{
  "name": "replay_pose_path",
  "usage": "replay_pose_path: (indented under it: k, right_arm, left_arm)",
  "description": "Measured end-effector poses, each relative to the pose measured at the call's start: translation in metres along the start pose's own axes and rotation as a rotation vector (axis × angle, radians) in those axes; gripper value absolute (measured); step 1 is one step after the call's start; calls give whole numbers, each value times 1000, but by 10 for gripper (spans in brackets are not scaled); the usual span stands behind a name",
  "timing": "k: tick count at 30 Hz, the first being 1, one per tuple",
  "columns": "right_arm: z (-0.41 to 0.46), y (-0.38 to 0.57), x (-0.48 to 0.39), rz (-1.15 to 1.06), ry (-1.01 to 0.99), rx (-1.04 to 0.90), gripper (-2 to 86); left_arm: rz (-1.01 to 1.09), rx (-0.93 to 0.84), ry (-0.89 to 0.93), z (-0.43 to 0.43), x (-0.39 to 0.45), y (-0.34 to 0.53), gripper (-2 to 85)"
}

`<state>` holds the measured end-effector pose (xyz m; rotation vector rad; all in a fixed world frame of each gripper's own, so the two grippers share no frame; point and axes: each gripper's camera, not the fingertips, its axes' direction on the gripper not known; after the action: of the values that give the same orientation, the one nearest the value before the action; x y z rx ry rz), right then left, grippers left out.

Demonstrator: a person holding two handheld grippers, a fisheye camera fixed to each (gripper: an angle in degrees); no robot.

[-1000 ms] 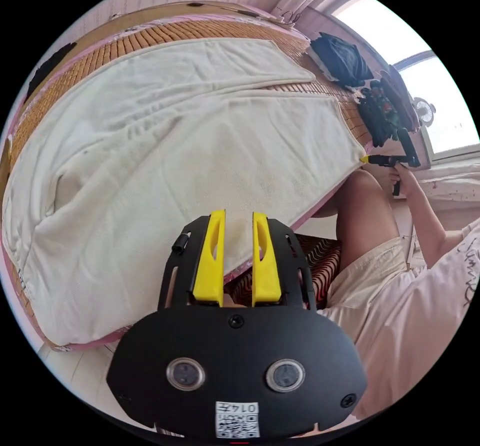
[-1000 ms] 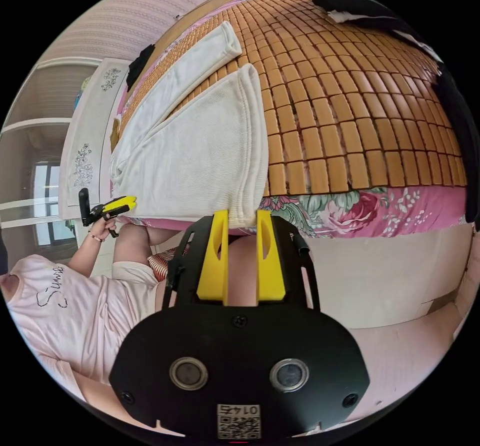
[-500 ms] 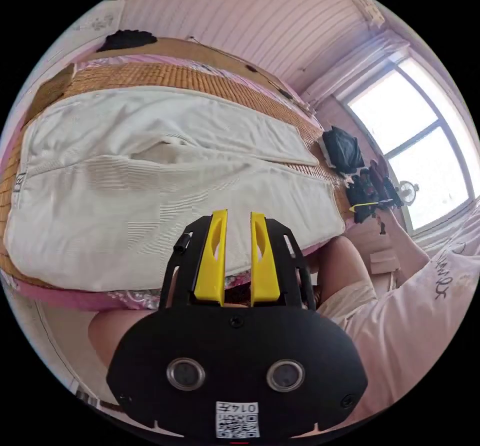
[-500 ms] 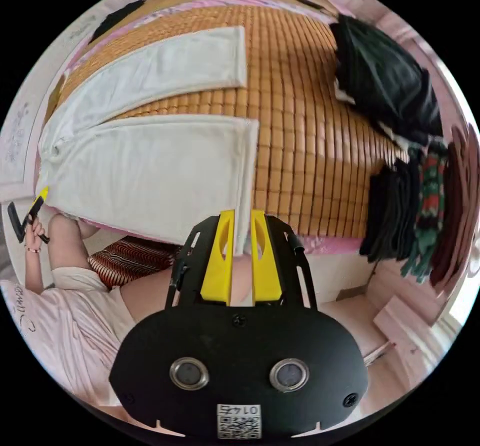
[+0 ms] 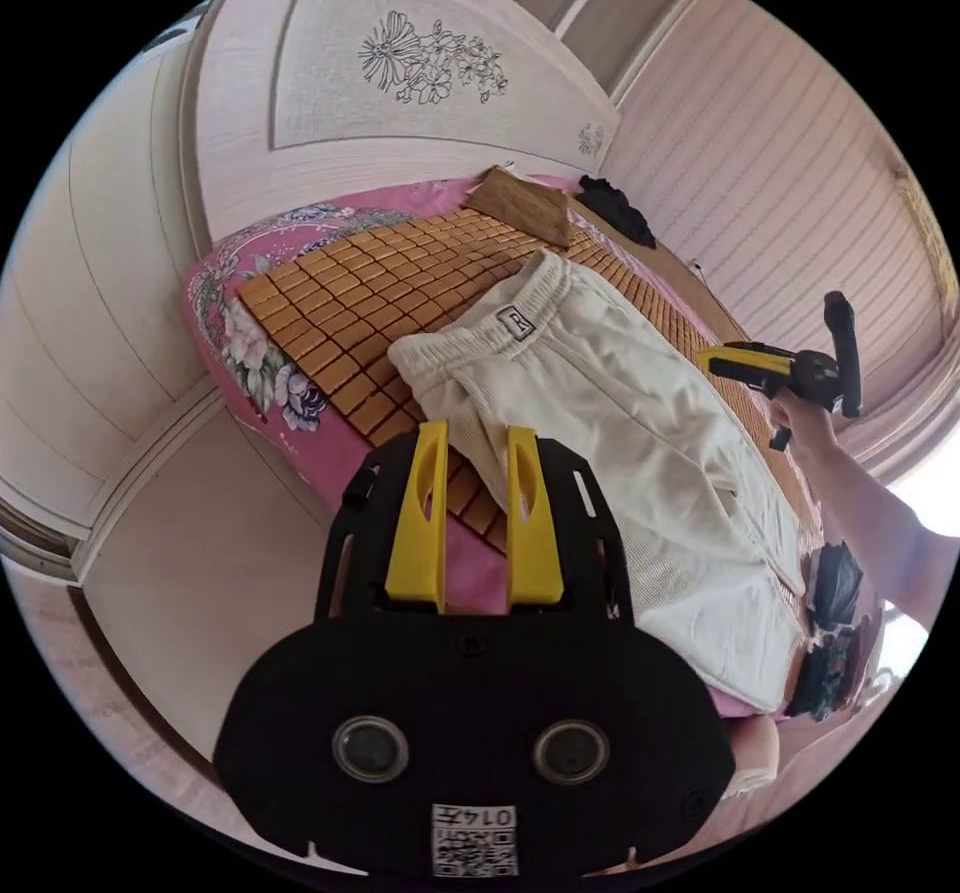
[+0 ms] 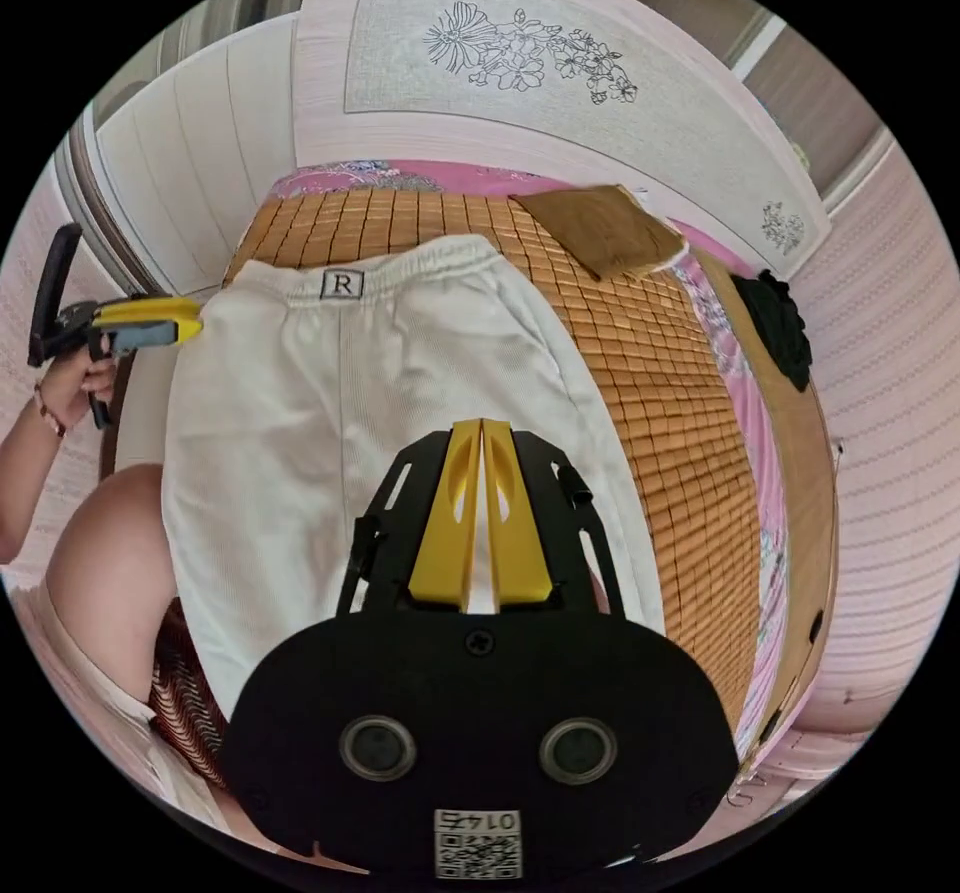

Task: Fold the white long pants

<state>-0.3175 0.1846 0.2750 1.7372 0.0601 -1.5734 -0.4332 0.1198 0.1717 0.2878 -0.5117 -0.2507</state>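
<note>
The white long pants [image 5: 620, 413] lie flat on a bamboo mat [image 5: 330, 313], their elastic waistband toward the headboard. My left gripper [image 5: 475, 433] is open at the bed's near edge. The pants' near edge runs between its jaws, just below the waist corner. In the right gripper view the pants [image 6: 400, 383] stretch from the waistband down under my right gripper [image 6: 481, 425], whose jaws are shut tip to tip above the cloth. The left gripper [image 6: 195, 321] sits beside the waist corner. In the left gripper view the right gripper [image 5: 712, 361] hovers over the far side, with no cloth hanging from it.
A carved headboard [image 6: 560, 83] stands behind the mat [image 6: 650, 353]. A brown cushion [image 6: 600, 228] and a black item [image 6: 775, 328] lie near it. Dark clothes [image 5: 830, 623] are piled at the foot end. A person's knee [image 6: 100, 553] presses against the bed side.
Both cameras have swung from the leg ends toward the waistband and headboard. The right gripper's jaws, open before, are now shut. The left jaws keep the same gap.
</note>
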Motion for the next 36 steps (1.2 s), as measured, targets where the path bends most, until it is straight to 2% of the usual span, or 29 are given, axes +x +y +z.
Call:
replay_pose_path:
  k: [2,6,8,11,14,16,18,20,24,26,28,31,33,36]
  right_arm:
    - [25,-34,-2,18,-29,-32,-5]
    - [74,-74,-10,-5,121,-93,-4]
    - [101,-84,-9,-18,67,-210,-5]
    - [105,-101,-7,-2,132,-227,-5]
    - [114,-102,-10,-20,179,-204,-5]
    - [115,-86,-11,-11,194,-86,-5]
    - [102,-72,-1,36,118,-26,-5]
    - [81,-65,10,96,83,-31,-5]
    - [-43,29,19,203,-3,378,-5]
    - [-90,90,14,233,33,419,-4]
    - [-124,158,4,269,62,399,-4]
    - [-148,263,-13,353,107,149,-4]
    - [-172,347,-28,501,188,-6,-5]
    - [-216,453,-45,743,199,-71,-7]
  left_arm:
    - [-51,-1,101,4,-23,-7,100]
    - [-83,-37,148,9,-42,-12,102]
    - [-34,-40,162,8,-49,-11,71]
    - [46,-12,142,-8,-54,-12,38]
    - [94,65,88,-36,-57,-11,35]
    - [58,68,66,-34,-64,-6,34]
    - [37,4,25,-17,-70,-2,36]
    - [35,14,30,-22,-73,-2,39]
    - [49,48,18,-55,-83,-1,67]
    - [15,58,-16,-76,-95,10,65]
    - [-7,21,20,-84,-101,18,66]
    - [-18,-21,147,-94,-88,31,75]
    - [30,-50,178,-100,-68,36,78]
    - [131,-75,196,-108,-34,43,86]
